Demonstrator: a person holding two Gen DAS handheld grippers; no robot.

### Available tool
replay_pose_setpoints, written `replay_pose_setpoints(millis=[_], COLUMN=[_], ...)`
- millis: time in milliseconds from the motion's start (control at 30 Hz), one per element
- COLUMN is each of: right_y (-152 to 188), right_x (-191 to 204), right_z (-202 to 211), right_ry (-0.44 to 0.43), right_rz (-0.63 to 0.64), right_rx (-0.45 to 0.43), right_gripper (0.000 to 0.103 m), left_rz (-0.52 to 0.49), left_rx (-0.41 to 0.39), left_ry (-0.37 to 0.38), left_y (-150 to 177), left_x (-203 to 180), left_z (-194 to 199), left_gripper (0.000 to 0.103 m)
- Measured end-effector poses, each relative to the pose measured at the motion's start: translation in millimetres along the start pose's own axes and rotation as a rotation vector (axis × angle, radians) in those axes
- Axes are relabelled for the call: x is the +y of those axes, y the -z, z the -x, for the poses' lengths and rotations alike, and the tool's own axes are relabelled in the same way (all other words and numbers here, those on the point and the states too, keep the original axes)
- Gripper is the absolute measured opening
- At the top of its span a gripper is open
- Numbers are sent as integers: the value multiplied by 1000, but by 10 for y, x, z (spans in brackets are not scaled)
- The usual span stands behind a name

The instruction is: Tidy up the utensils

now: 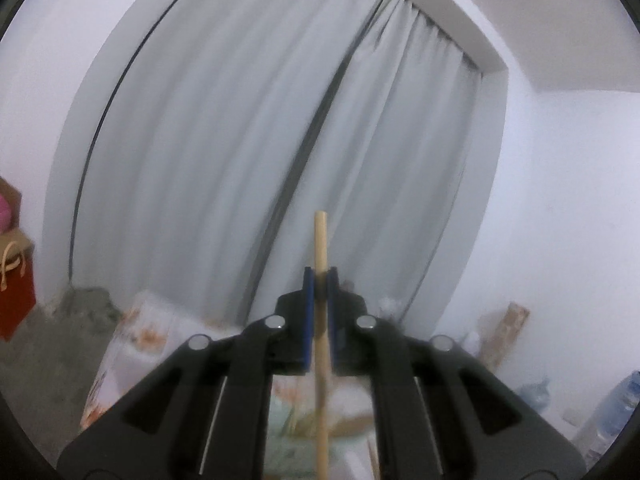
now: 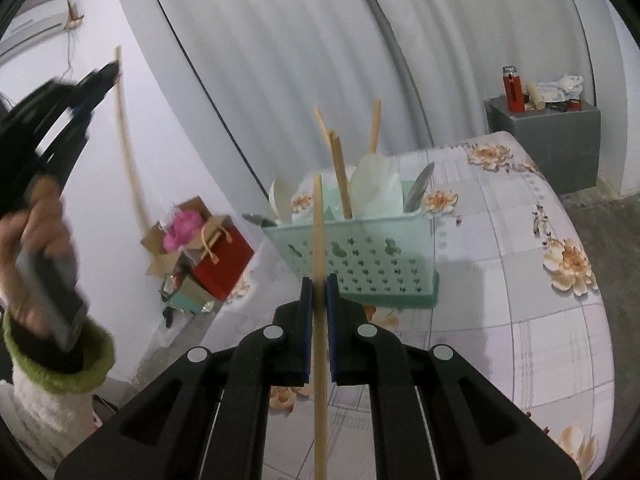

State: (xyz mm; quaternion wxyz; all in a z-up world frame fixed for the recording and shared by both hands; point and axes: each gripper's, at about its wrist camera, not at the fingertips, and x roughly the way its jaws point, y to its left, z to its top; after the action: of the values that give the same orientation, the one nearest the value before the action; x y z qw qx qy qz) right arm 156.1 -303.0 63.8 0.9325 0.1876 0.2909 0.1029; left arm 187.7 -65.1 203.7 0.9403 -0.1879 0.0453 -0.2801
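My left gripper [image 1: 319, 280] is shut on a wooden chopstick [image 1: 321, 240] that stands upright between its blue pads, raised high in front of the grey curtain. From the right wrist view the left gripper [image 2: 114, 68] shows at the upper left, with its chopstick [image 2: 127, 148] hanging below it. My right gripper [image 2: 319, 286] is shut on a second wooden chopstick [image 2: 318, 232], also upright. Just beyond it stands a mint-green perforated basket [image 2: 360, 256] on the table, holding several chopsticks, white spoons and a metal utensil.
The floral tablecloth [image 2: 512, 264] covers the table under the basket. A grey cabinet [image 2: 548, 144] with a red flask stands far right. A red gift bag [image 2: 224, 264] and a cardboard box lie on the floor at left. A hand in a green-cuffed sleeve [image 2: 56, 364] holds the left gripper.
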Motion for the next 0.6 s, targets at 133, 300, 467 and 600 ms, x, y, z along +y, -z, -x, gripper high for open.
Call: replay_pose_setpoints(millis=[133,300,467,600], right_y=[-71,-120,-111,-111], right_x=[-85,-222,-308,-330], right_z=[34,16,-12,-17], right_ry=[-24,-37,-41,-44], right_rz=[-15,-39,-52,-56], right_rx=[-22,-28,-24,-16], right_gripper=[7,7,7,7], left_rz=[-20,-29,-69,-61], left_rx=[-65,-79,5,79], left_ry=[-41,-111,-175,-178], left_y=[10,237,677,850], left_x=[-107,-98,-2,71], left_z=[-376,-898,-1164,-1116], left_gripper=[4,4,5,6])
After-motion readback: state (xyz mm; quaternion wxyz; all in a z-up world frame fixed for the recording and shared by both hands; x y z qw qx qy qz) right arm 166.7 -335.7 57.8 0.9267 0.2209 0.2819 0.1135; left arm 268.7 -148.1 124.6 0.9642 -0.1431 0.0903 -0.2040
